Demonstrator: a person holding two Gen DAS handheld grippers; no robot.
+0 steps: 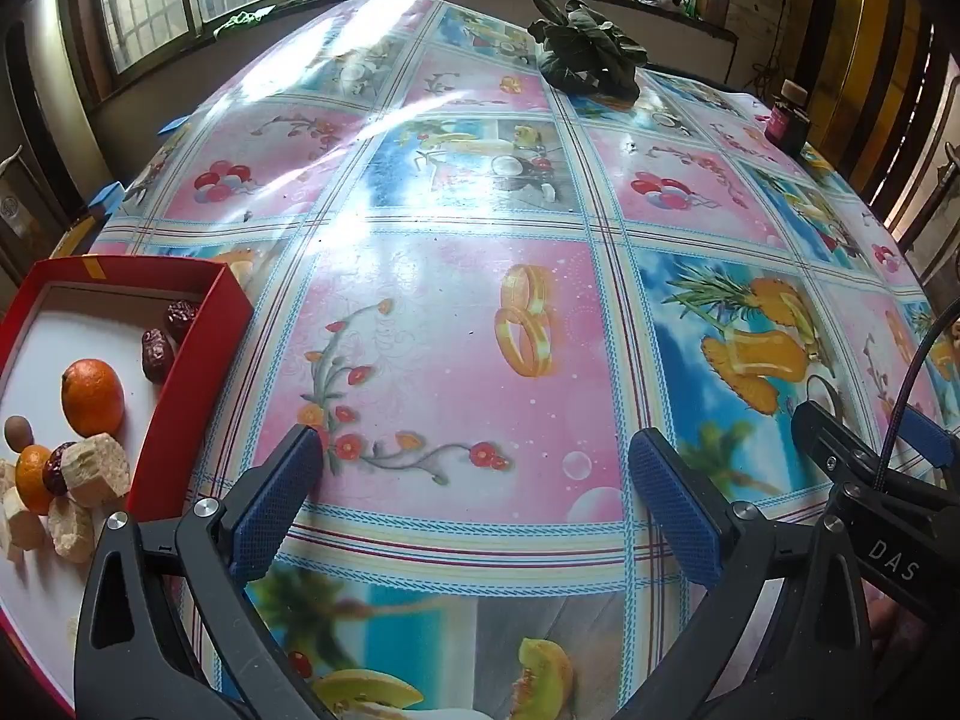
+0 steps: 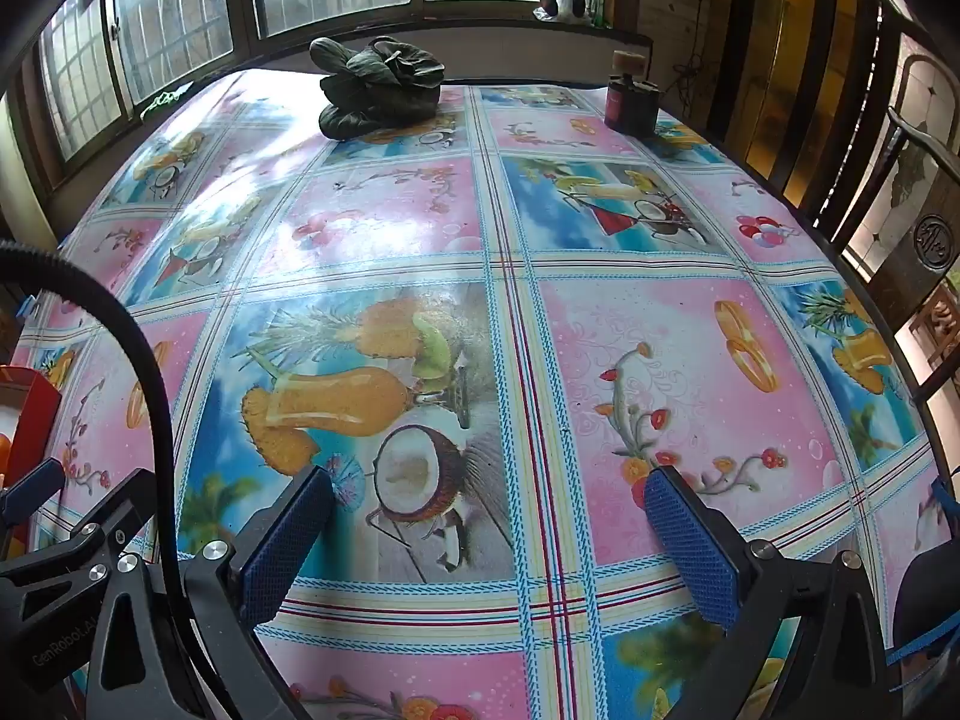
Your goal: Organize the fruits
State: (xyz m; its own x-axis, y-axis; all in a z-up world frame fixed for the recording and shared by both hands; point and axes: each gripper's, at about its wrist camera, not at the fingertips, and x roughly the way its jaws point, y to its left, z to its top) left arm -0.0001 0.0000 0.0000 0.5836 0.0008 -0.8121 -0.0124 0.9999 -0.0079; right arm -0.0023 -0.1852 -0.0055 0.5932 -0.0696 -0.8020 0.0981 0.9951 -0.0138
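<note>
Left gripper (image 1: 474, 462) spread wide, nothing between the blue pads, tilted down over a pink square of the patterned tablecloth (image 1: 456, 324). Right gripper (image 2: 489, 501) likewise wide and empty, tilted down over a printed coconut and juice picture on the same cloth, just to the right of the left one.

Landmark: red box (image 1: 180, 396), white inside, at the near left edge of the table, just left of the left gripper.

Inside the box:
- large orange (image 1: 93, 397) near the middle
- two wrinkled red dates (image 1: 157, 354), (image 1: 182, 317) against the right wall, beyond the orange
- small brown round fruit (image 1: 18, 433) left of the orange
- smaller orange (image 1: 33, 477) nearer the camera, touching a third date (image 1: 57, 471)
- pale, rough-cut chunks (image 1: 96, 468) clustered at the near side, touching the small orange and date

Far from the box, across the table toward the windows: dark green leafy bunch (image 2: 378, 87). To its right, at the far corner: dark jar (image 2: 630, 102) with a pale lid.

Black cable (image 2: 132, 348) arcing in front of the box in the right wrist view, only a red corner of the box visible there.
</note>
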